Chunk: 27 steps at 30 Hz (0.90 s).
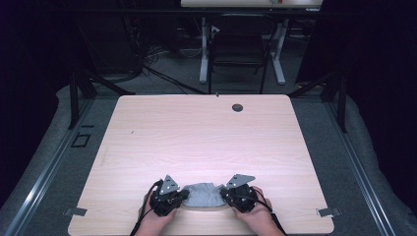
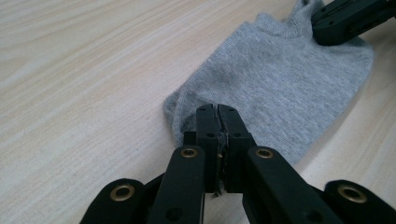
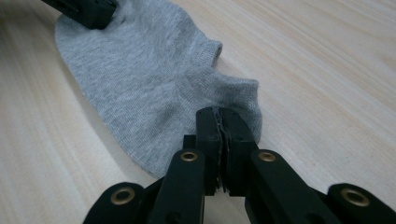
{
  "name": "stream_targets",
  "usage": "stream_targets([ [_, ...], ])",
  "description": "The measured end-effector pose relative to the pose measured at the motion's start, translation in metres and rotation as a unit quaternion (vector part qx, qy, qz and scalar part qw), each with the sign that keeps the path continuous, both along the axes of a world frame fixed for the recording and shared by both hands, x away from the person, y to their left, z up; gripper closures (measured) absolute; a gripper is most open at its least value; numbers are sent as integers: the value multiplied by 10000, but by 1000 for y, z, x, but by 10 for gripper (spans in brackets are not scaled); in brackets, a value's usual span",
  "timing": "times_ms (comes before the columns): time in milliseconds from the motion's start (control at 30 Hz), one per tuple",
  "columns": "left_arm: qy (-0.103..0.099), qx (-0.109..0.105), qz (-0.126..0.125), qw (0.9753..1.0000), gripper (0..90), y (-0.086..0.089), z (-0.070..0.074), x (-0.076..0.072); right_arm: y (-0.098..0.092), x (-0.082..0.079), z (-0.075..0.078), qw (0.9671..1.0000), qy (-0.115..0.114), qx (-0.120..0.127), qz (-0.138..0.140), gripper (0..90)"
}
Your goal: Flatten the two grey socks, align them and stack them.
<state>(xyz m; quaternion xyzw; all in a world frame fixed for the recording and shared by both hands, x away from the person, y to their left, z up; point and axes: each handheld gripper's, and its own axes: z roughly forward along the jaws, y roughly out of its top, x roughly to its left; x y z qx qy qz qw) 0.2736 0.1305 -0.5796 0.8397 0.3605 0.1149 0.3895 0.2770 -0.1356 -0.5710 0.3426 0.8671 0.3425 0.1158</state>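
near the front edge of the worktop (image 1: 206, 132), midway between the two hands, a small grey ankle sock (image 1: 200, 194) is laid flat, its long axis running left to right across the person's body. one end of the sock is pinched by the left gripper (image 2: 217, 114), whose jaws are seen pressed together with a fold of grey knit caught at their tips; the opposite end, by the ribbed cuff opening, is pinched by the right gripper (image 3: 219, 116), its jaws likewise clenched on the fabric. in the left gripper view the sock (image 2: 285, 88) is seen stretching away from the jaws toward the other gripper at the upper right, and in the right gripper view the sock (image 3: 140, 79) is seen reaching toward the other gripper at the upper left. neither hand is nearer: each end is already held, so the fabric lies directly between the grippers along one line. the body of the sock is resting on the wood, slightly slack, with a soft crease near the heel. the coming move is judged to turn on this shared axis, since a pull apart would flatten the sock and a move together would fold it. farther back on the worktop a small dark round grommet (image 1: 237, 107) is set, well apart from the sock.
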Motion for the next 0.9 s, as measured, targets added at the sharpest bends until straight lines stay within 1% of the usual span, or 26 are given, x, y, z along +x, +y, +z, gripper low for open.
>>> stream_targets([
  [67,-22,12,18,10000,883,-1,0,3,0,3,-1,10000,18,48,-40,874],
  [133,-33,1,60,10000,883,0,0,6,1,6,0,10000,15,-12,-30,874],
  [233,-73,-11,5,10000,880,0,-1,12,3,11,0,10000,-13,-5,-90,873],
  [367,-6,-173,127,9998,862,3,-1,15,1,16,1,9998,2,99,-195,856],
  [400,2,-234,160,9996,849,3,0,14,1,14,2,9993,-22,270,-253,852],
  [467,-43,-220,109,9997,840,4,3,11,-1,11,8,9988,-96,401,-250,842],
  [500,-56,-249,103,9996,831,4,5,10,-2,9,12,9990,-174,355,-209,827],
  [533,-114,-251,110,9996,822,4,6,8,-2,7,14,9989,-239,345,-187,814],
  [567,-160,-219,79,9996,811,5,8,7,-3,6,16,9988,-280,356,-181,811],
  [600,-197,-256,92,9994,795,6,11,5,-4,4,17,9986,-311,371,-201,807],
  [633,-260,-218,116,9994,779,7,13,4,-5,2,19,9986,-358,329,-194,799],
  [667,-273,-287,128,9991,768,9,17,3,-7,1,21,9987,-395,287,-172,788],
  [700,-309,-288,115,9990,752,11,19,2,-9,-1,23,9986,-426,255,-174,776],
  [733,-346,-339,162,9987,734,14,22,2,-11,-2,23,9984,-453,280,-193,767],
  [767,-370,-347,191,9985,708,17,24,2,-15,-3,25,9981,-459,332,-250,751],
  [800,-387,-373,267,9982,689,21,26,2,-17,-3,25,9980,-474,329,-248,731],
  [867,-364,-428,366,9978,649,29,27,4,-24,-1,24,9970,-555,369,-398,681],
  [900,-343,-467,451,9973,631,32,28,5,-28,1,24,9968,-528,382,-471,675],
])
